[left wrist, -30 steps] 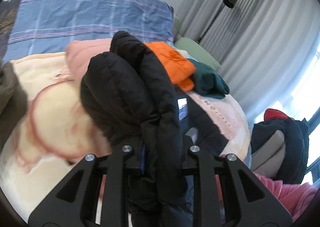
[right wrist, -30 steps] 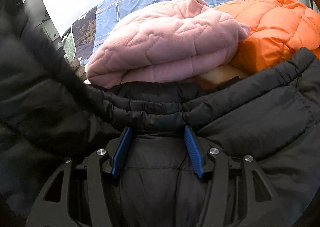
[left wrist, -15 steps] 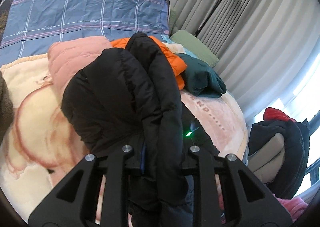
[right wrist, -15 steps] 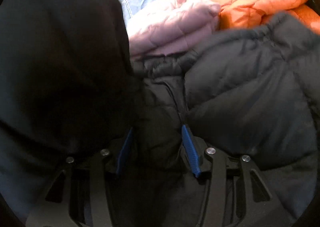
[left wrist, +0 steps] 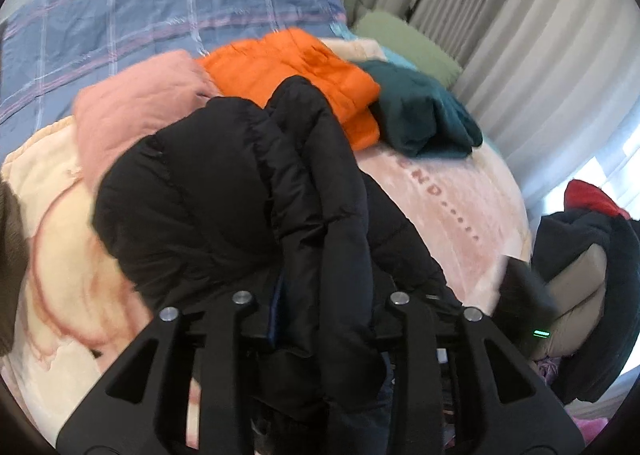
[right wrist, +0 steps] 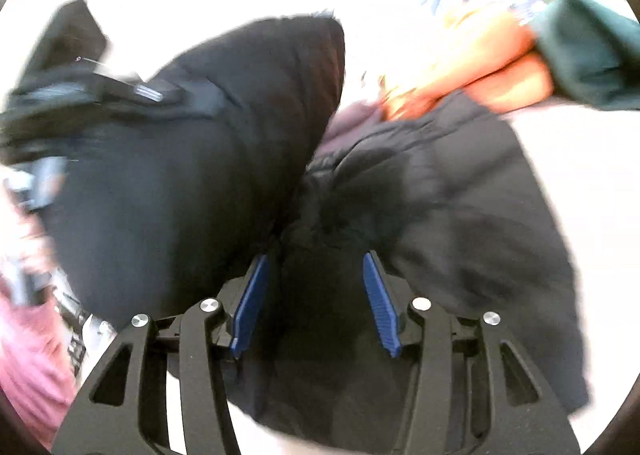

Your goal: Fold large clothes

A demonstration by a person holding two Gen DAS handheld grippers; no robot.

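Note:
A black puffer jacket [left wrist: 224, 191] hangs bunched over the bed's pink and cream blanket [left wrist: 452, 191]. My left gripper [left wrist: 320, 311] is shut on a thick fold of it; the fabric hides the fingertips. In the right wrist view the same black jacket [right wrist: 460, 215] fills the middle. My right gripper [right wrist: 316, 295] is shut on a bunch of it between the blue pads [right wrist: 378, 303]. That view is blurred and overexposed. Part of the left gripper's body [right wrist: 92, 95] shows at the upper left there.
Folded pink [left wrist: 132, 115], orange [left wrist: 288, 67] and dark green [left wrist: 424, 115] garments lie in a row at the back of the bed, before a blue checked cover [left wrist: 160, 7]. A chair heaped with dark and red clothes [left wrist: 592, 255] stands right. Curtains [left wrist: 520, 15] hang behind.
Both grippers have lifted the black jacket and pulled it back from the folded pile. The right gripper has swung to the right, so the pink and orange garments slid out of its centre.

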